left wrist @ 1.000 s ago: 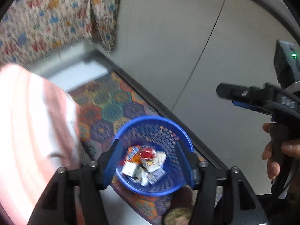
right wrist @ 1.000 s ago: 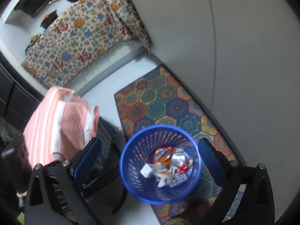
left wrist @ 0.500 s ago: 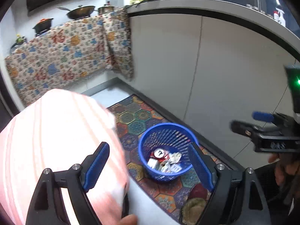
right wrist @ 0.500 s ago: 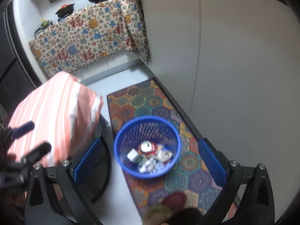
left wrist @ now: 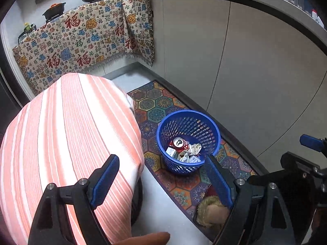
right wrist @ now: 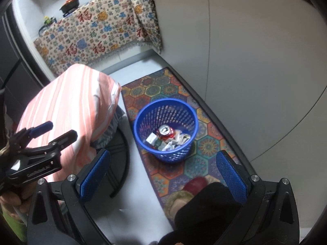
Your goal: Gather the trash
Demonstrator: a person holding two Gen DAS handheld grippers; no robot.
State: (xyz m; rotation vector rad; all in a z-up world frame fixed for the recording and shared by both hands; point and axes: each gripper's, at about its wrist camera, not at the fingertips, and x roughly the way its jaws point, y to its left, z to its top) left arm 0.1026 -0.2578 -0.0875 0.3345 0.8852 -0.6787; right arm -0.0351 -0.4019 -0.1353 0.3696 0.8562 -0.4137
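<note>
Two grippers hang above the kitchen floor, both with jaws spread wide and nothing between the blue pads: the left gripper (left wrist: 161,180) over the near edge of a striped orange cushion (left wrist: 67,143), the right gripper (right wrist: 163,173) beside it to the right, above a slippered foot (right wrist: 192,185) on the patterned mat (right wrist: 206,145). Ahead of and below both sits the blue basket (right wrist: 165,134), upright on the mat, its mouth facing straight up. Inside lie a crushed red can (right wrist: 165,131) and scraps of crumpled paper (right wrist: 175,140), so the trash in sight is already in the bin. From the right gripper the basket lies almost dead centre between the fingers; from the left it sits right of centre, close to the right-hand finger. I judge the right hand slightly better lined up for any reach to it. Farther off, grey cabinet doors (left wrist: 255,65) run along the right, and a patterned cloth (left wrist: 81,40) drapes the far counter.
</note>
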